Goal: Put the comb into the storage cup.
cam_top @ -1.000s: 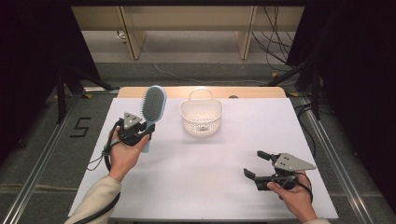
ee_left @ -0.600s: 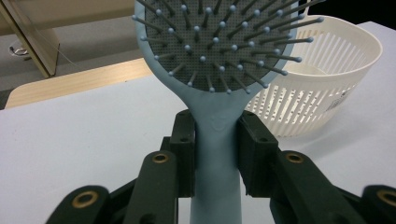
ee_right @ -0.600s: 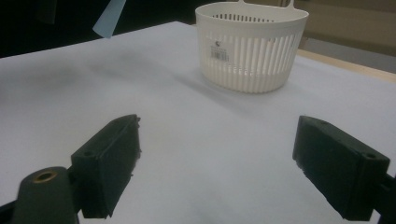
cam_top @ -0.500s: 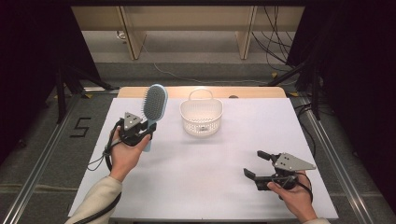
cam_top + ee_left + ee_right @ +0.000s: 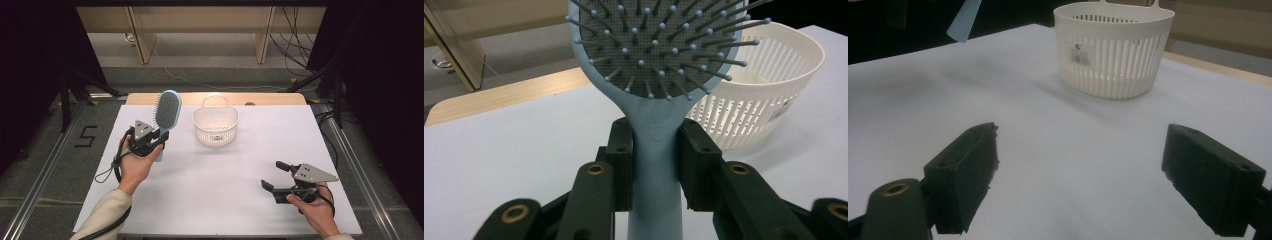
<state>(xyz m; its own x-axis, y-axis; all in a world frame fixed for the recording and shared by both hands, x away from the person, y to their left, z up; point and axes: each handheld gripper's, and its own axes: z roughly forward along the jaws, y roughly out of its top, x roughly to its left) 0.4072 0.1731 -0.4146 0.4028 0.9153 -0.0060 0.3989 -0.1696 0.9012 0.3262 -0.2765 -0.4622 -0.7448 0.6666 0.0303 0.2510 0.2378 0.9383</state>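
Left gripper: fingers clenched on the handle of a pale blue plastic paddle hairbrush, held upright above the white desk, bristles facing the person.
Hairbrush position: left of the white slotted plastic basket, apart from it.
Right gripper: fingers released and spread wide, nothing between them, near the desk's front right.

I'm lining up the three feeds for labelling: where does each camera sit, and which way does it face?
High view: above the table's near side, looking forward and down; both forearms, left gripper, right gripper.
Left gripper view: along its jaws, shut on the hairbrush.
Right gripper view: along its open jaws, across the table.
All three share the white basket.
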